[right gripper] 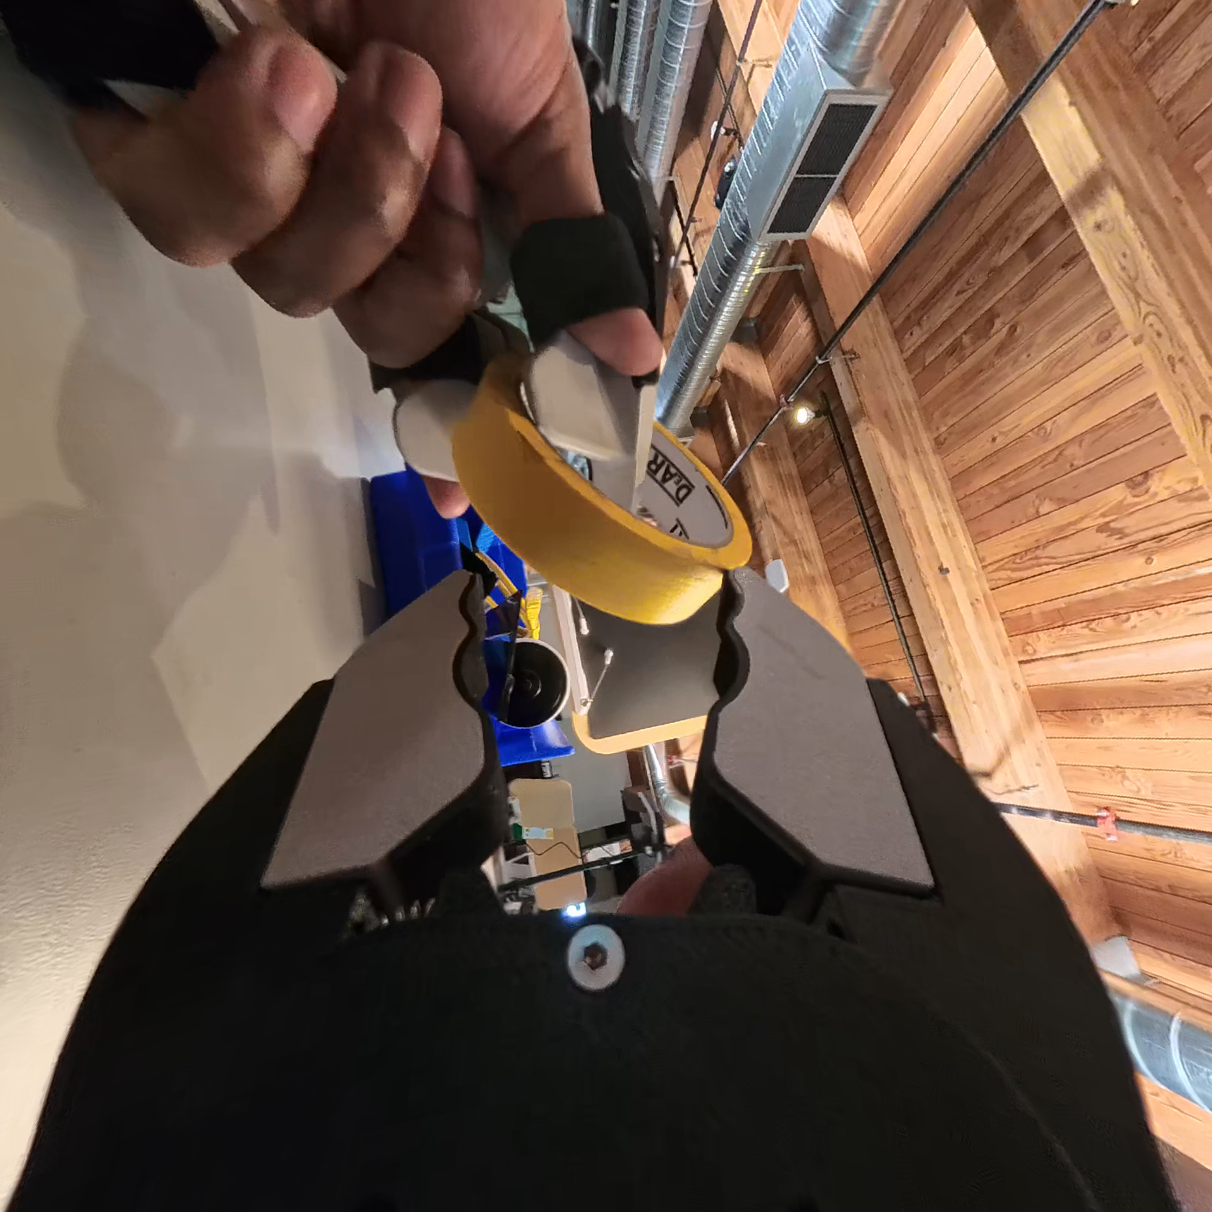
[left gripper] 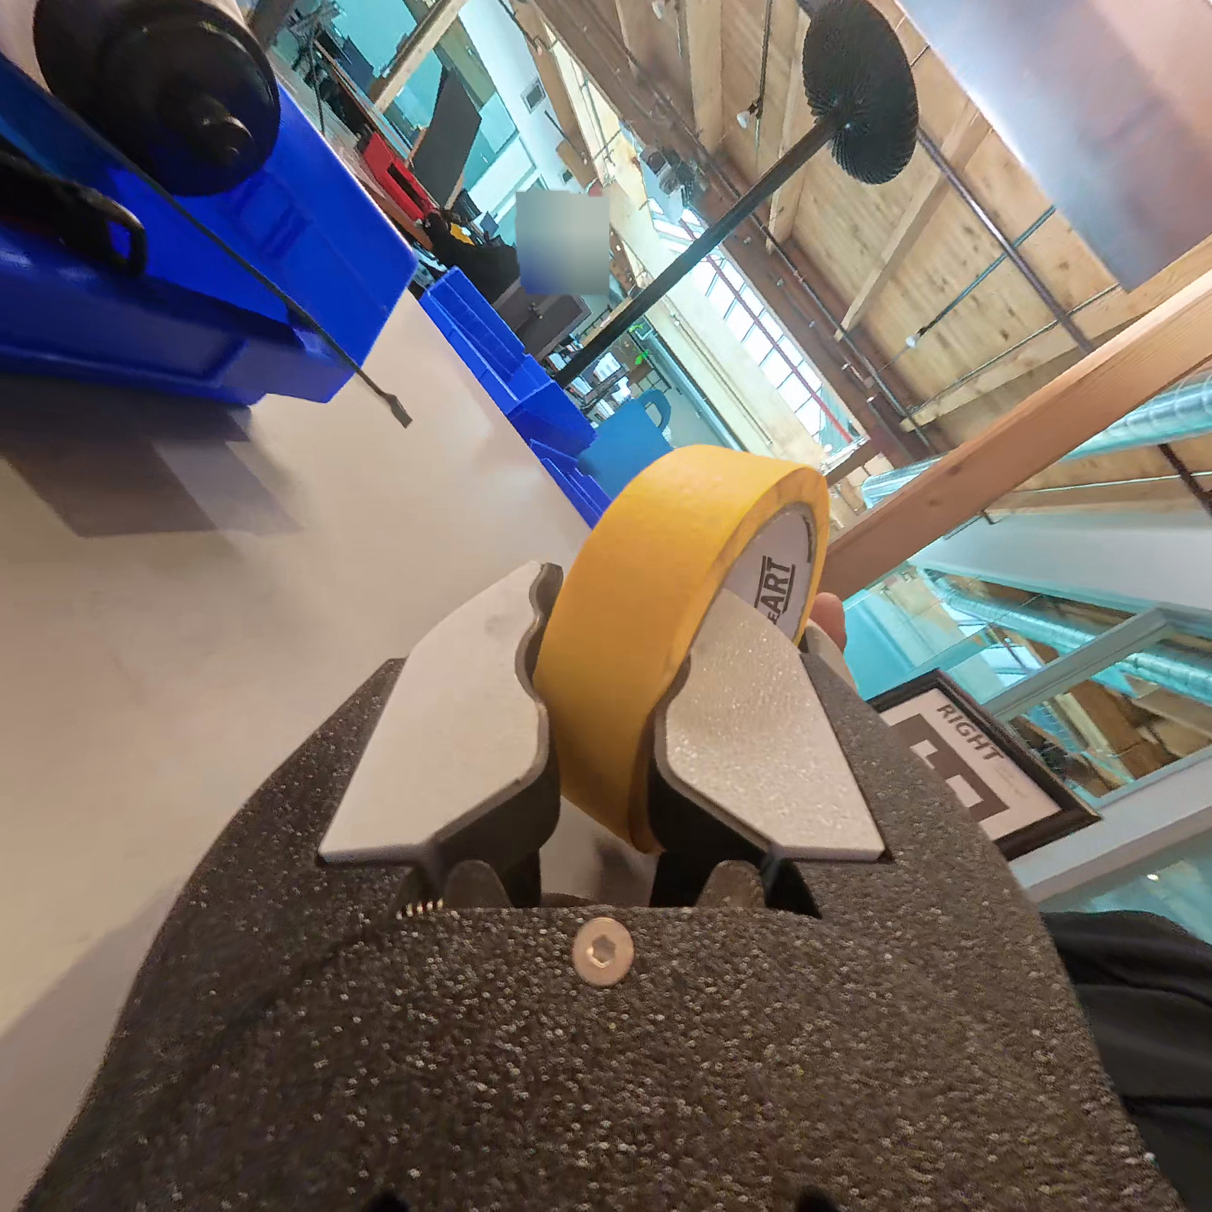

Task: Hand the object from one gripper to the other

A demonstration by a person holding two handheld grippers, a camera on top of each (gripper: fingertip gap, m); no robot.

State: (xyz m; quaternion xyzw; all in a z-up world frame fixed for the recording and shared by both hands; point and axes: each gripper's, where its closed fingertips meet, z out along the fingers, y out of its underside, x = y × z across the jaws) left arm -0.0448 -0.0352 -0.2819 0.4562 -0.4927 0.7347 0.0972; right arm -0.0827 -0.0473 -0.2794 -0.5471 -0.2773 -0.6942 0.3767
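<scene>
A roll of yellow masking tape (left gripper: 656, 623) with a white core is clamped in my left gripper (left gripper: 643, 590), one finger on its outer face and the other inside the core. In the right wrist view the same tape (right gripper: 577, 525) hangs from the left gripper (right gripper: 518, 420), which a person's hand (right gripper: 328, 164) holds. My right gripper (right gripper: 603, 584) is open. The tape's lower rim sits just at the right gripper's fingertips, close to the right one; I cannot tell whether they touch.
Blue plastic bins (left gripper: 197, 275) and a black roller (left gripper: 157, 92) lie on the white surface (left gripper: 262, 623). A framed marker plate on the other gripper (left gripper: 970, 754) shows at the right. Wooden ceiling planks (right gripper: 984, 459) and metal ducts (right gripper: 721, 262) fill the background. My hands' fingertips stand some 4 cm from each other. The black roller (left gripper: 157, 92) is about 20 cm from my left fingertips.
</scene>
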